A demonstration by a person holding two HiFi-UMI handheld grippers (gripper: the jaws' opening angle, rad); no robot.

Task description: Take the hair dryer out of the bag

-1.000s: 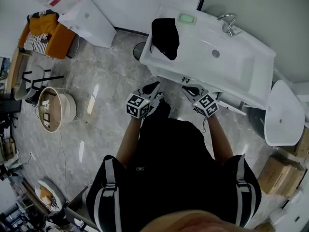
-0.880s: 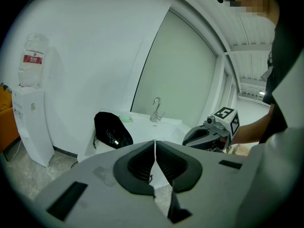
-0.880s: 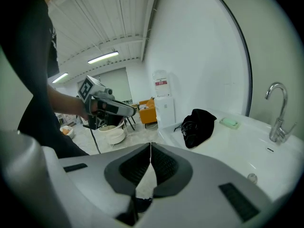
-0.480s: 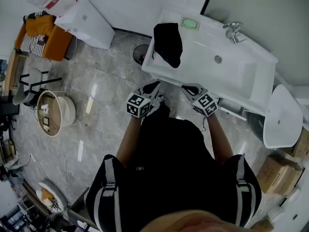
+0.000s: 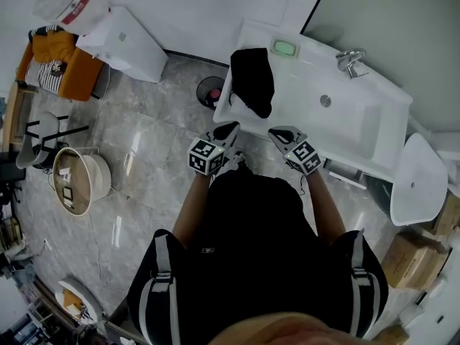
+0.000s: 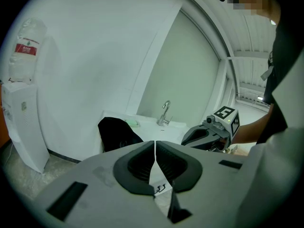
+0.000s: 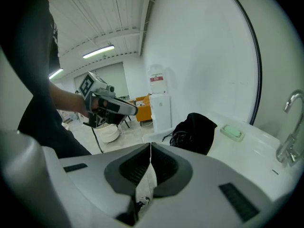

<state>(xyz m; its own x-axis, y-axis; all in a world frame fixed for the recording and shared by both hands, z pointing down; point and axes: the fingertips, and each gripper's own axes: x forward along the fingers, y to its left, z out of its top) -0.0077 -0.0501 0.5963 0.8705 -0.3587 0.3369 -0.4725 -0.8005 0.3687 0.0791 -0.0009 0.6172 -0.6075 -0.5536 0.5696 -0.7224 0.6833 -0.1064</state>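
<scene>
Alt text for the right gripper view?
The right gripper, fingers shut and empty, faces a black bag on a white sink counter. A green soap dish and faucet sit right of it; the left gripper shows at left.

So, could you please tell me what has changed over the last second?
The left hand-held gripper and right hand-held gripper have moved closer to the black bag on the washbasin. Nothing was grasped or released; both stay shut and empty, the bag untouched.
</scene>
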